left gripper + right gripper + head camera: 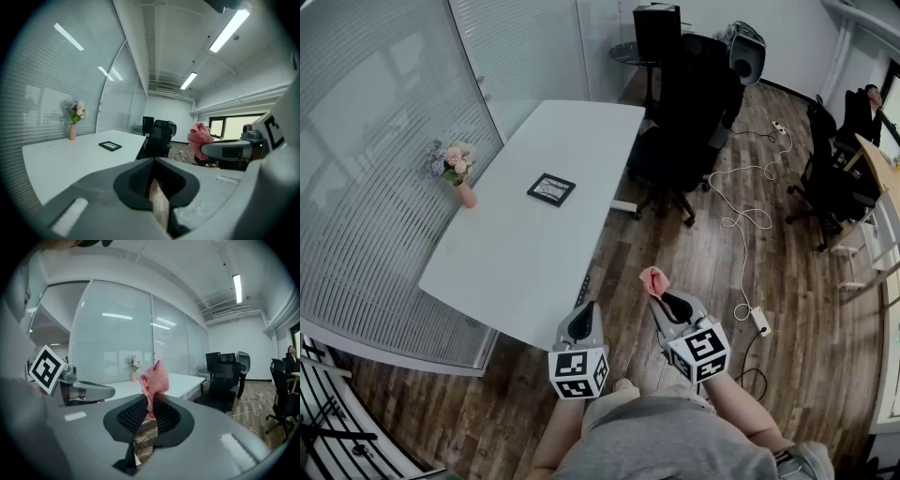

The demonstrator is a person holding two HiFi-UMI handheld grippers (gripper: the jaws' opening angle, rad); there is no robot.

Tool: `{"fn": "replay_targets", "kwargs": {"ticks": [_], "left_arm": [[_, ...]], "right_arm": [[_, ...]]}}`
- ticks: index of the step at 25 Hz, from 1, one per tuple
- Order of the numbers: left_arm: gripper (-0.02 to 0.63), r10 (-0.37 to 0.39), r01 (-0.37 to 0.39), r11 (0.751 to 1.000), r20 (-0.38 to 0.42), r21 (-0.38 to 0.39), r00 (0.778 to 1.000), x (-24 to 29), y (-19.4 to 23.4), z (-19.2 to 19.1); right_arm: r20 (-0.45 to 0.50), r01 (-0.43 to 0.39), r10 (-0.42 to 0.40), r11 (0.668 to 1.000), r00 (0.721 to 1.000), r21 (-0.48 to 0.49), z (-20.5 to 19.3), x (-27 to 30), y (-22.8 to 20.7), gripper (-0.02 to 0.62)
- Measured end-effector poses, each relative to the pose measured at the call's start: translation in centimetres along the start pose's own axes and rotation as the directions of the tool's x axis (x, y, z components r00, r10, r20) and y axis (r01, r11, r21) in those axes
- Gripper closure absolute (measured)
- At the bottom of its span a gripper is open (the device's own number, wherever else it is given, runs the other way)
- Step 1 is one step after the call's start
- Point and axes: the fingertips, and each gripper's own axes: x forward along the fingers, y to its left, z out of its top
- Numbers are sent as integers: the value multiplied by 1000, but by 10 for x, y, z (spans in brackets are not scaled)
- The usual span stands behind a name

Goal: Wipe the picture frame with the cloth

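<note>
R. gripper (659, 292): my jaws are clamped on the pink cloth (653, 279). The cloth is pinched at its lower end, and the free part stands out past the jaw tips, bunched. Its long axis runs along the jaws and points fwd, away from me.

L. gripper (583, 314): jaws drawn together to a thin slit with nothing between them; wood floor (787, 309) shows through the slit in the left gripper view.

Both grippers hang side by side, near each other. The L. one is by the near corner of the white table (516, 272) and the R. one is over the floor.

Picture frame (551, 189): it lies flat on the table, mid-top, well apart from both grippers and ahead-left of the cloth. It is a dark rectangle with a pale centre. Its long edges run approx. across the table's width, slightly skewed to the table's sides.

View differences:
- Head view: the only one giving the frame's outline from above.
- Left gripper view: shows the frame (110, 146) low and edge-on, the R. gripper (220, 150) from the side, and the cloth (199, 136) sticking out of its tip.
- Right gripper view: shows the cloth's (154, 380) mesh weave close up, but I can't make out the frame there.

Vase of flowers (455, 169): stands at the table's far-left edge, beside the glass wall, well apart from the frame.
</note>
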Motion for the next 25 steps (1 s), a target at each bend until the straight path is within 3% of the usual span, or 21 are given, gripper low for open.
{"fn": "replay_targets", "kwargs": {"ticks": [8, 25], "left_arm": [[603, -17, 17, 1000, 12, 3, 1000, -12, -9, -2], [603, -33, 33, 999, 1, -22, 999, -5, 27, -6]], "right_arm": [[-1, -35, 35, 999, 999, -7, -2, -6, 18, 557], [31, -68, 68, 997, 997, 25, 5, 26, 44, 552]]}}
